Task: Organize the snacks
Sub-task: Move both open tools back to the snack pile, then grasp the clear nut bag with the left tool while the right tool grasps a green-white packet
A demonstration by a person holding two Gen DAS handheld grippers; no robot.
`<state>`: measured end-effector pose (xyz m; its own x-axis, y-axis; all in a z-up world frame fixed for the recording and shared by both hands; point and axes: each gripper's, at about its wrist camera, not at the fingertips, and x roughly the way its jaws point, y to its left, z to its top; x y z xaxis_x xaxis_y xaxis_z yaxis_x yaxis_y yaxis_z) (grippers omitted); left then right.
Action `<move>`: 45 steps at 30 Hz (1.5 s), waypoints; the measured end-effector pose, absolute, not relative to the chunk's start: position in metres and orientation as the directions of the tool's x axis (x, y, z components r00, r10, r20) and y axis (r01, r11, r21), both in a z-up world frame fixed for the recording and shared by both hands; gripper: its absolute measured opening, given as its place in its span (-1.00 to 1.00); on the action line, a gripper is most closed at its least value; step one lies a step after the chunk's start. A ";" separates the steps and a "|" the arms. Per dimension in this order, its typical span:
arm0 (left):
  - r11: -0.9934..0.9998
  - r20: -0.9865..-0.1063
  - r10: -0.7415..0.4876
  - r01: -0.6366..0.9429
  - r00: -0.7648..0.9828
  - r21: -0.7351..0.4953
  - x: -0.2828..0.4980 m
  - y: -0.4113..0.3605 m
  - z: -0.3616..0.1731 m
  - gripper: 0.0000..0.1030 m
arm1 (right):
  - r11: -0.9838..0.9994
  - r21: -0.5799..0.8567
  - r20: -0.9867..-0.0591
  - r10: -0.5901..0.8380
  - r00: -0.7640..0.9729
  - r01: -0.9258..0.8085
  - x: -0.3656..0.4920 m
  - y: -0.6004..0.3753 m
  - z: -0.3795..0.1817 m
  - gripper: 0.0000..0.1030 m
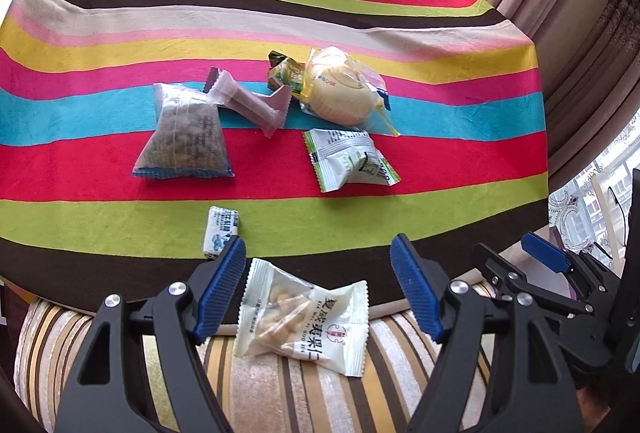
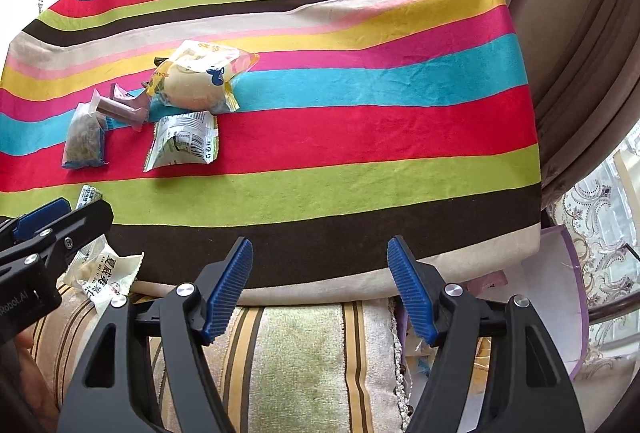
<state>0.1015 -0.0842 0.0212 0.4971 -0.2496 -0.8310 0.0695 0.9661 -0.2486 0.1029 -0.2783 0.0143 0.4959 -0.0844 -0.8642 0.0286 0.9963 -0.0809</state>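
blue-padded left claw (image 1: 320, 293) and right claw (image 2: 320, 293) both gape, released — nut packet (image 1: 302, 321) part-hidden between left pads.

Both views are bright with daylight. It enters from the windows behind the striped multicoloured tablecloth (image 1: 280, 13), where the glass at twelve o'clock burns out to pure white, and again at three to four o'clock past the beige pleated curtain (image 1: 580, 45). Shadows under the snack packets are faint and soft. Fisheye distortion bows the cloth's stripes into arcs, and a dark vignette rings every corner. Focus is sharp at centre and softer toward the rim; no motion blur shows.
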 end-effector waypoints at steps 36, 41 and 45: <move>0.985 -0.867 -0.049 -0.119 0.496 -0.124 0.187 -0.012 -0.007 0.58 | 0.993 0.021 -0.864 0.075 0.497 -0.113 0.188 -0.195 -0.008 0.51; 0.989 -0.874 -0.043 -0.103 0.485 -0.105 0.198 -0.015 -0.015 0.58 | 0.993 0.014 -0.870 0.069 0.488 -0.116 0.197 -0.189 -0.015 0.53; 0.990 -0.872 -0.036 -0.102 0.489 -0.098 0.203 -0.016 -0.018 0.36 | 0.994 0.017 -0.876 0.068 0.478 -0.112 0.206 -0.188 -0.020 0.53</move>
<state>0.2027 -0.0156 -0.0178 0.4890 -0.0360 -0.8715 -0.1017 0.9900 -0.0979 0.2055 -0.1879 -0.0203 0.4784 0.0684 -0.8755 -0.1118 0.9936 0.0165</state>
